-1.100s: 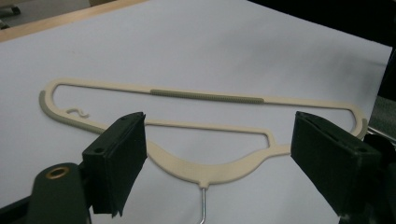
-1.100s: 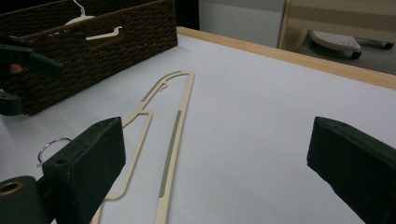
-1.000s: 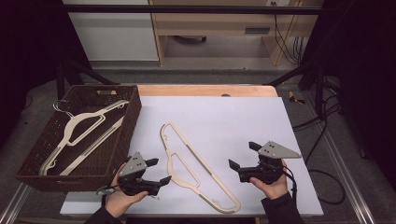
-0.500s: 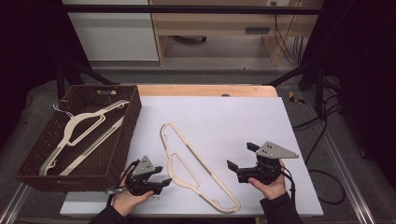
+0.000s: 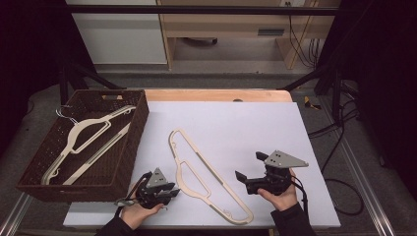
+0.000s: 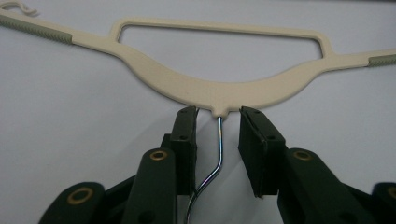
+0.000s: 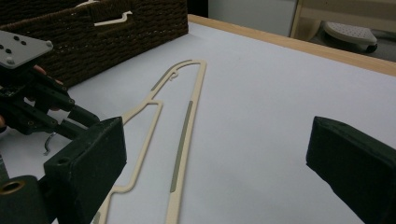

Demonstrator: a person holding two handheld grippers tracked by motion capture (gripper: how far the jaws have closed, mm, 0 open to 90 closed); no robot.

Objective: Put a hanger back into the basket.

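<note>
The cream hanger lies flat on the white surface, running from the middle toward the near edge, its metal hook pointing left toward the left hand-held gripper, near the basket's near right corner. That hand-held gripper's jaws have just been closing and now stand either side of the hook's wire beside the hanger's neck, a gap still showing between the pads and the wire. The right hand-held gripper waits with jaws wide apart and nothing in them, just right of the hanger, while a second hanger rests in the brown wicker basket at the far left.
</note>
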